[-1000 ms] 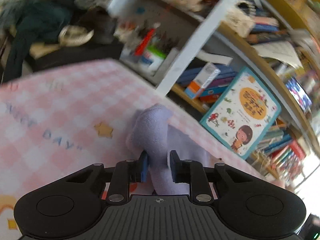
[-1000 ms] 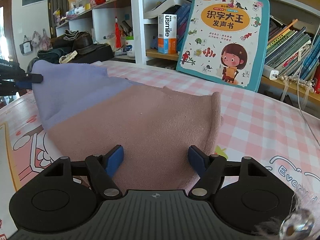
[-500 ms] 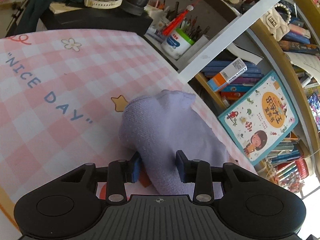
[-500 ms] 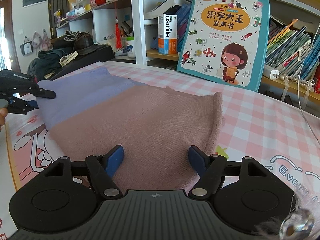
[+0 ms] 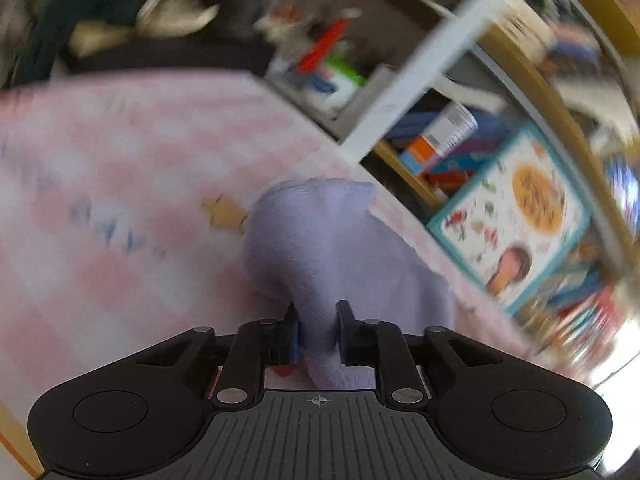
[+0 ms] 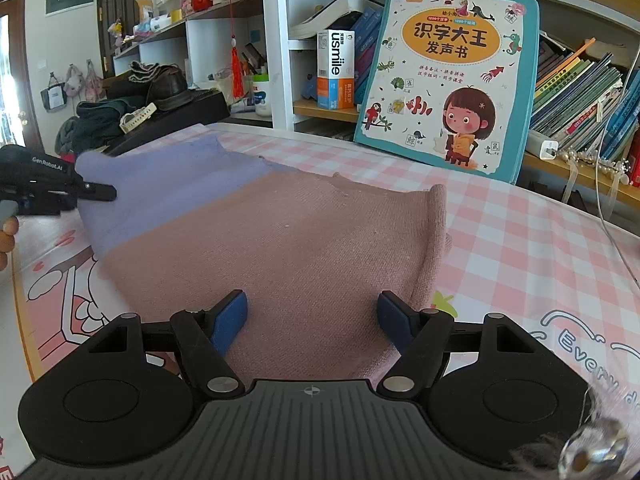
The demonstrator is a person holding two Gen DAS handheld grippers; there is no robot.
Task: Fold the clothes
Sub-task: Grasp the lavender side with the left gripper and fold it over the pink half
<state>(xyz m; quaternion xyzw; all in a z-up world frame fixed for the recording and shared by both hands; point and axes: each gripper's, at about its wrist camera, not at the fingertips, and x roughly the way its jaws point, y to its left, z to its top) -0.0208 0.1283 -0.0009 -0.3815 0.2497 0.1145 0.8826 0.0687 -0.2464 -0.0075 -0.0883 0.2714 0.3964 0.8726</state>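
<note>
A knit garment lies on the pink checked tablecloth (image 6: 520, 240). Its near part is dusty pink (image 6: 300, 260) and its far left part is lilac (image 6: 168, 188). My left gripper (image 5: 317, 332) is shut on the lilac end (image 5: 340, 256) and lifts it off the table; it also shows at the left edge of the right wrist view (image 6: 96, 192). My right gripper (image 6: 312, 320) is open, its blue pads (image 6: 228, 320) standing either side of the pink part just above the cloth.
A tall children's book (image 6: 448, 80) leans on the bookshelf behind the table. Shelves with books (image 6: 580, 92) and a usmile box (image 6: 334, 68) run along the back. A dark tray with clothes and a shoe (image 6: 160, 100) sits at the far left.
The left gripper opened briefly and lowered the lilac end half a second ago, then closed on it again and lifted it. The left view is now blurred by motion. The right gripper has not moved.
</note>
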